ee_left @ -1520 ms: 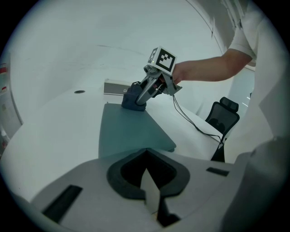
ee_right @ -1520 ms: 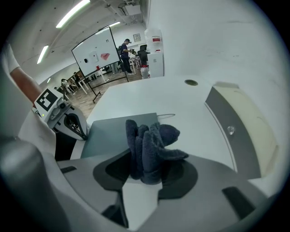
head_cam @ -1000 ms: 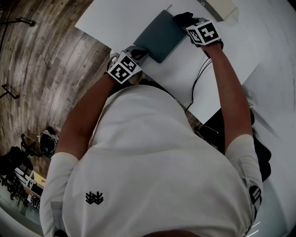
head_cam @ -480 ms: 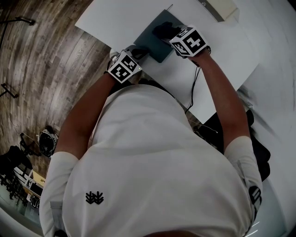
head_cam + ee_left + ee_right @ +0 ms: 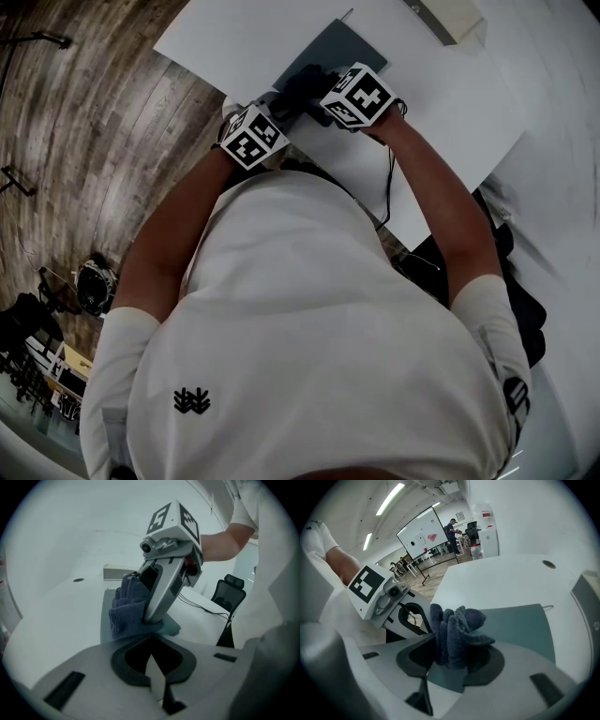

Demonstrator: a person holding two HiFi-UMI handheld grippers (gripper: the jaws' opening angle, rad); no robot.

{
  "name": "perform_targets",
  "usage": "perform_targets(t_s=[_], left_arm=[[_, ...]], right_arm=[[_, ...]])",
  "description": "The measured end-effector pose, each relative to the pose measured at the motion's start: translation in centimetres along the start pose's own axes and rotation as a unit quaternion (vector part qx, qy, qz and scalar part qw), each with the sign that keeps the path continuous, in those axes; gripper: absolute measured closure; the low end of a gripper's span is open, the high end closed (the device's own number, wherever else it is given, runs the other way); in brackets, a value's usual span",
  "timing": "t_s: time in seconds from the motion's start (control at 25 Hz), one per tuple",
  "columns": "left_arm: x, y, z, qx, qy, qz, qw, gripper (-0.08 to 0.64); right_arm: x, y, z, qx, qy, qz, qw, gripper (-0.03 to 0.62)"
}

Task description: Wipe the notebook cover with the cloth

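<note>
Both arms stretched forward, left tool [image 5: 279,106] jaws together, right tool [image 5: 307,86] clamped on cloth [image 5: 457,630]

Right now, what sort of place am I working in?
Probably an open-plan office or lab: a white desk, a freestanding whiteboard with people near it, ceiling strip lights and an office chair.

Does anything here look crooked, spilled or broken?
Nothing stands out. The thin teal notebook lies flat on the white table. The dark blue terry cloth, bunched in the right gripper fingers, rests on its cover.
</note>
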State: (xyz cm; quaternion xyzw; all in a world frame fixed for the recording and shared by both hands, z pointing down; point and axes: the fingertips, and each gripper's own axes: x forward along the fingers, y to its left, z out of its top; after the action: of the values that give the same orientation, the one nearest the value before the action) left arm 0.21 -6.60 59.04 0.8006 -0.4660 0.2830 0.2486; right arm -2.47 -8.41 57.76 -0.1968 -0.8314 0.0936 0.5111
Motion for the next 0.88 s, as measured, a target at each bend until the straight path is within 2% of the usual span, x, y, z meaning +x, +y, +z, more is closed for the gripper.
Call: perform_targets(t_s=[0.36,0.64,0.88], left_arm=[[0.2,0.1,0.0,0.001,0.002,0.004,1.0,0.554],[0.2,0.0,0.0,0.002,0.002,0.003,1.0,0.554],[0.2,0.1,0.0,-0.003,0.006,-0.001,1.0,0.554]], right_arm=[[-1.3,-3.0,-0.2,0.003,0.001,-0.023,1.0,0.431],[-3.2,-7.4,-0.6,0.011,0.003,-0.067,0.998,0.432],[-5.1,-12.0,-0.7,0.043,-0.009,-0.105,0.993,0.432]])
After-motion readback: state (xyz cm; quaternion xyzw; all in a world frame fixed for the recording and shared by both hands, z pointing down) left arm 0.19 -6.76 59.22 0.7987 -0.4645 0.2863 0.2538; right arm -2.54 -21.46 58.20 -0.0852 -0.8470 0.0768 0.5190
